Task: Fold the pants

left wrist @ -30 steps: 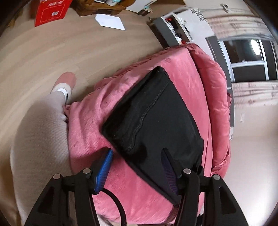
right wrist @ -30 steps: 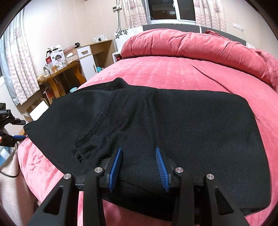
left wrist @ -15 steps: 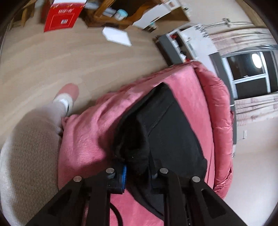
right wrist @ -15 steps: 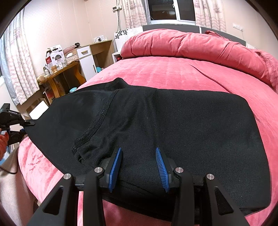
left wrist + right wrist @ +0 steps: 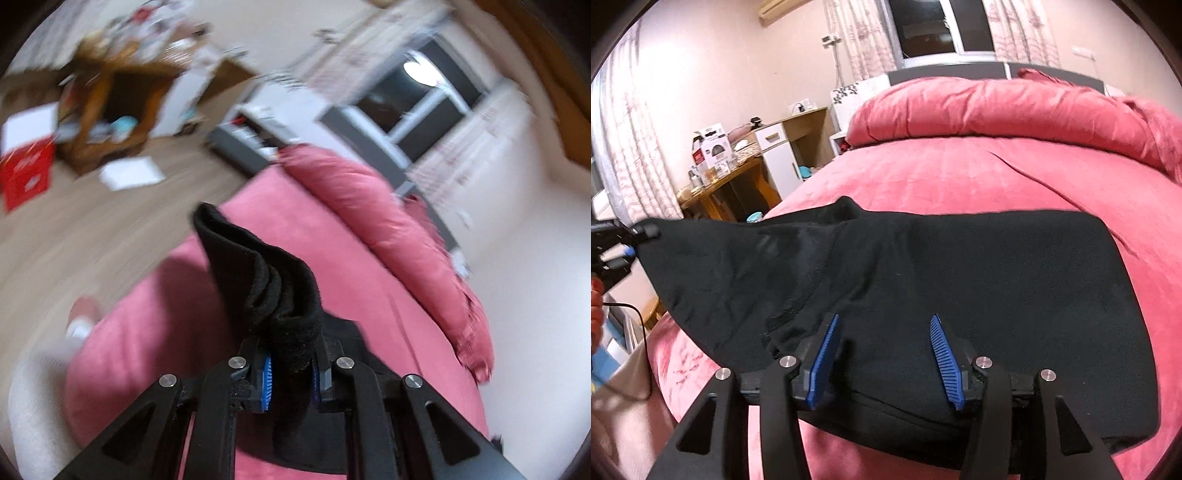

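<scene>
**Fingers, pants, bed and room**

Fingers (image 5: 266,380) of left gripper (image 5: 290,376): blue-padded, clamped on a bunched black edge of the pants (image 5: 960,288), lifted clear of the bed (image 5: 979,173). Fingers (image 5: 823,360) of right gripper (image 5: 884,360): spread apart, low over the near edge of the cloth, gripping nothing.

Pants: black, partly folded, spread flat across the pink bed cover, left end raised toward the left gripper at the frame edge.

Bed: pink plush cover, rolled pink duvet (image 5: 997,107) at the head, grey headboard behind.

Room: dark window (image 5: 938,26) with patterned curtains, wooden desk (image 5: 716,188) carrying boxes and bottles, white cabinet (image 5: 777,155), wood floor (image 5: 74,229) with red box (image 5: 26,173) and white paper (image 5: 131,172).
</scene>
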Motion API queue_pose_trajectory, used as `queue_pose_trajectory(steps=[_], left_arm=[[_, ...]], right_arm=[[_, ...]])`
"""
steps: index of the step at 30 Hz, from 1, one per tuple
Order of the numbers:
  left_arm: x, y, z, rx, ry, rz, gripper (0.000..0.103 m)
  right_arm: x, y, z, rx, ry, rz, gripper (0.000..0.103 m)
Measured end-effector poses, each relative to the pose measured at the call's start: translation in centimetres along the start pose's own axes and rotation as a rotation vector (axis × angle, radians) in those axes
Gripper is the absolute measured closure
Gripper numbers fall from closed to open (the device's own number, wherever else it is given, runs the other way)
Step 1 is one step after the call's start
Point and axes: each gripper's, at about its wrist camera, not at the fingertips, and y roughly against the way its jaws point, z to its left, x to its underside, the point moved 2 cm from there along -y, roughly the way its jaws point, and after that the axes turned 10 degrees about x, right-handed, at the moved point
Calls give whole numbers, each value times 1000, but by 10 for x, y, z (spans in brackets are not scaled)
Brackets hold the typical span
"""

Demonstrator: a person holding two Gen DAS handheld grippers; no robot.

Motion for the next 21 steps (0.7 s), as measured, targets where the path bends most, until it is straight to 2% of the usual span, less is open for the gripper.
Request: queue_pose_trajectory(steps=[3,9,13,21], left_arm=[[2,-7,-53,91,-147,14,89],[26,-31,-144,296,-327,102,89],[47,-61,-189,400,-366,193,89],[111,-143,-236,463,-396,386,89]], right_arm=[[-3,2,-12,17,-51,4,52],[-12,13,-45,37,-198,-20,52],[-19,22,-72,60,-291,-46,52],[-28,46,-132,133,-454,-105,52]])
